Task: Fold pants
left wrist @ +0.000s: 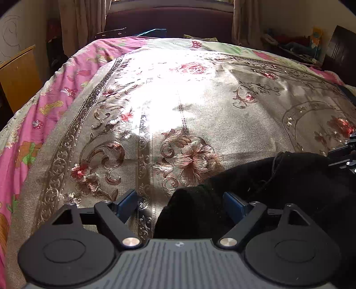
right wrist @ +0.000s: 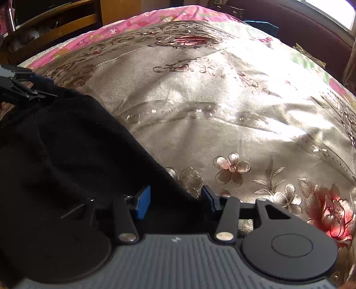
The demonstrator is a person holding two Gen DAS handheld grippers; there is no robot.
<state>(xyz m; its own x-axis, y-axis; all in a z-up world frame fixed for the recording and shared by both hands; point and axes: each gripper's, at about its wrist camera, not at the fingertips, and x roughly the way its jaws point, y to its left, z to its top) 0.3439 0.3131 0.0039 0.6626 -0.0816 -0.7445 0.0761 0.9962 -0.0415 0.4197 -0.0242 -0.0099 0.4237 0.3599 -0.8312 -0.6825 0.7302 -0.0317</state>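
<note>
Black pants point(left wrist: 289, 182) lie on a shiny beige floral bedspread point(left wrist: 200, 106). In the left wrist view my left gripper point(left wrist: 180, 200) is open, its blue pads wide apart, with a bunched edge of the pants between them near the right pad. In the right wrist view the pants point(right wrist: 66, 155) fill the lower left. My right gripper point(right wrist: 175, 200) is open, and an edge of the black cloth lies between its blue pads. The left gripper shows at the far left there point(right wrist: 26, 91), the right gripper at the far right of the left wrist view point(left wrist: 347, 153).
A pink cartoon-print sheet point(left wrist: 44, 106) lies under the bedspread along the left edge of the bed. A wooden cabinet point(left wrist: 17, 73) stands left of the bed. Curtains and a dark sofa back point(left wrist: 169, 20) stand beyond the far edge. Wooden shelving point(right wrist: 55, 20) is behind the bed.
</note>
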